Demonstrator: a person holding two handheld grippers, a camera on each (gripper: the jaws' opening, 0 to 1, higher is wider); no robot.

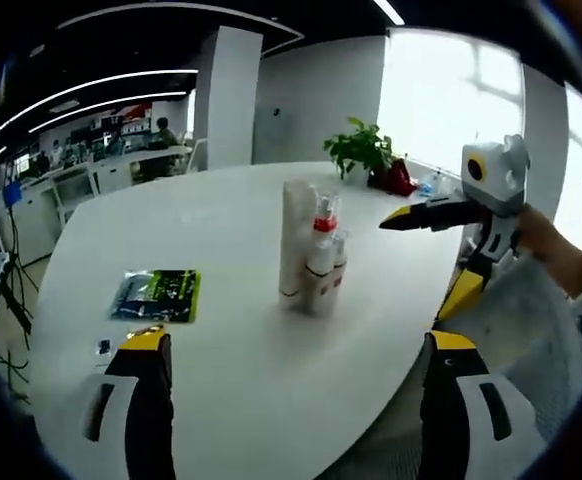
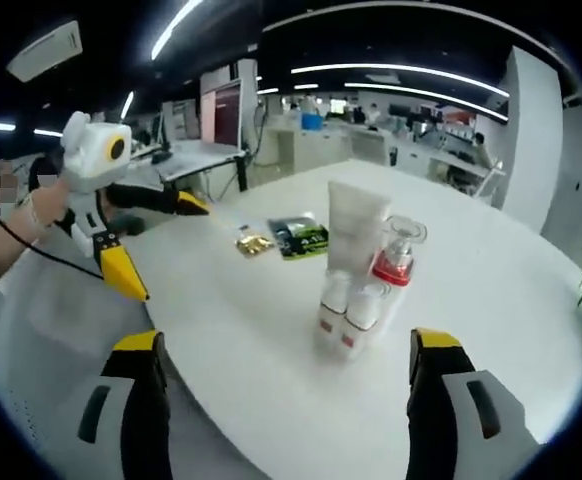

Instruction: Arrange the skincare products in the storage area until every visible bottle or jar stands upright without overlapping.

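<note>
Tube [image 2: 354, 228], pump bottle [image 2: 395, 262] and small bottles [image 2: 348, 312] stand upright, clustered mid-worktop [image 2: 491, 300]. Left gripper [image 1: 296, 365] and right gripper [image 2: 286, 365] fingers spread wide, empty. Green packet [image 1: 157, 295] lies flat toward one edge.

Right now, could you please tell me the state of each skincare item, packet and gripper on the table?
White tube: upright.
Red-collared pump bottle: upright, clear cap on.
Two small white bottles: upright, side by side.
Green packet: lying flat.
Gold sachet: lying flat.
Left gripper: open, empty.
Right gripper: open, empty.
</note>
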